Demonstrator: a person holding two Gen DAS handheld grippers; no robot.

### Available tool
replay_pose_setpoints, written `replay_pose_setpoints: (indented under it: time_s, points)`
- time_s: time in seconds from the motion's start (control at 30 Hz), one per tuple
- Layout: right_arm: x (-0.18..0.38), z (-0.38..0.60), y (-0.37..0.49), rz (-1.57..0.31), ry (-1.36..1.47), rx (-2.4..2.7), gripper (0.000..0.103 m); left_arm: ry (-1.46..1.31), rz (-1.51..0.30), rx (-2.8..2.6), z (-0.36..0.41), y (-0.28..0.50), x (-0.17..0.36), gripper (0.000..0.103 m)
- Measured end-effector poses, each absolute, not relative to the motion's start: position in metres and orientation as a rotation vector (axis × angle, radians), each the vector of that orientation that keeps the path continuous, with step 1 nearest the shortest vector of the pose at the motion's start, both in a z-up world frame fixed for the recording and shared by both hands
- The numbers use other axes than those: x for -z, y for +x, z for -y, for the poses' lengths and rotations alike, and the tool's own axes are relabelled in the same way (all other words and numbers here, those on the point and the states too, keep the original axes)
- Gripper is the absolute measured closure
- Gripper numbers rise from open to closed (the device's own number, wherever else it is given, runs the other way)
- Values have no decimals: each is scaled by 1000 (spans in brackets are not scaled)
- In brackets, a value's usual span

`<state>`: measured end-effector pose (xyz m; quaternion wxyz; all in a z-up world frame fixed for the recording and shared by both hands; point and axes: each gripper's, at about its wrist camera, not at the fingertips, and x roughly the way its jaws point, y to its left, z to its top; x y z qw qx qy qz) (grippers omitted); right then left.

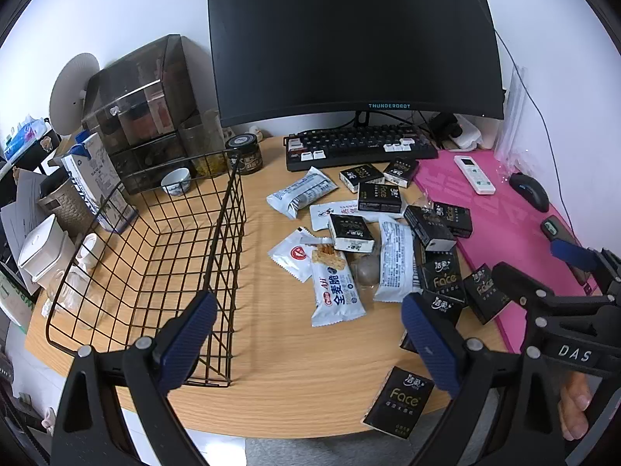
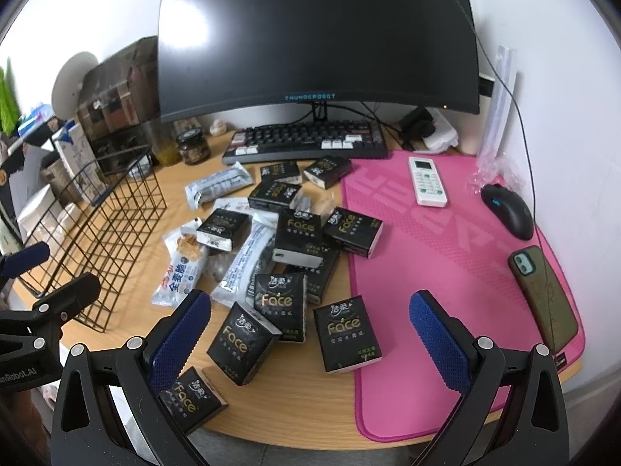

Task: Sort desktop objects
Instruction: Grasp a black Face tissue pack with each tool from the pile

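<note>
Both tools spread wide, nothing pinched. Right tool hovers over a tissue pack straddling the mat edge; basket waits at ten o'clock. Best bet: straddle its narrow sides, drop squarely.

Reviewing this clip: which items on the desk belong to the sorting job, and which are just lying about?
Job: black tissue packs, white snack packets, wire basket, left gripper and right gripper, both open and empty.

Lying about: monitor, keyboard, remote, mouse, phone, jar.
</note>
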<state>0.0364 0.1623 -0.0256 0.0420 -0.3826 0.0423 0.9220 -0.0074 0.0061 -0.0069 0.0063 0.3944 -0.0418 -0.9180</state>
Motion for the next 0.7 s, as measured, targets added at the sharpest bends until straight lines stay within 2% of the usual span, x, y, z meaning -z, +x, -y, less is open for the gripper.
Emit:
replay_pose_setpoints:
  time_s: [0.53,0.7]
  points:
    - [29,-166,34,-114,-1199,-2795,0,1294,183,2864,-18,-13,17,7]
    - [44,-168,27,32,-1292,-2780,0,1360,238,2861,-29,-21,33,7]
